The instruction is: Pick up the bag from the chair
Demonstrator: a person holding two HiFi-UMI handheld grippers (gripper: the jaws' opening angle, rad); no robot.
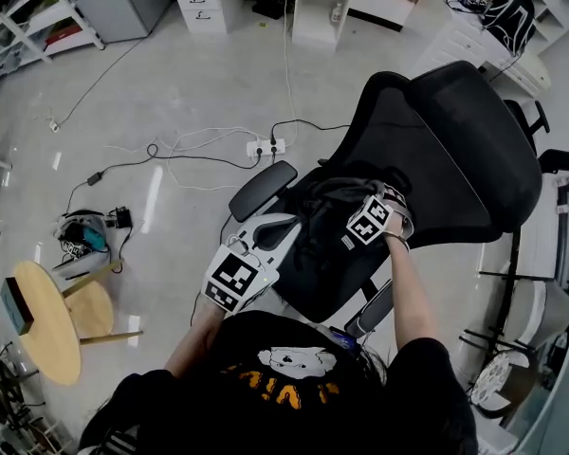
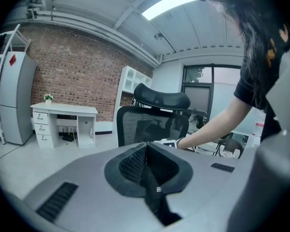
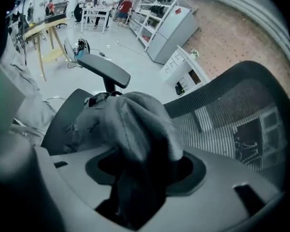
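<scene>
Right gripper view: right gripper (image 3: pixel 141 175) clamps bag (image 3: pixel 135 122); chair (image 3: pixel 232 105) beneath.

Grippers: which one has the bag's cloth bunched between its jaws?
The right gripper: the bag bulges between its jaws, while the left gripper has its jaws together.

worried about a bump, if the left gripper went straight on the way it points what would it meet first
Most likely the office chair's mesh backrest, dead ahead of the left gripper jaws. The person's right forearm crosses just right of that line and may be nearer; depth is unclear.
</scene>
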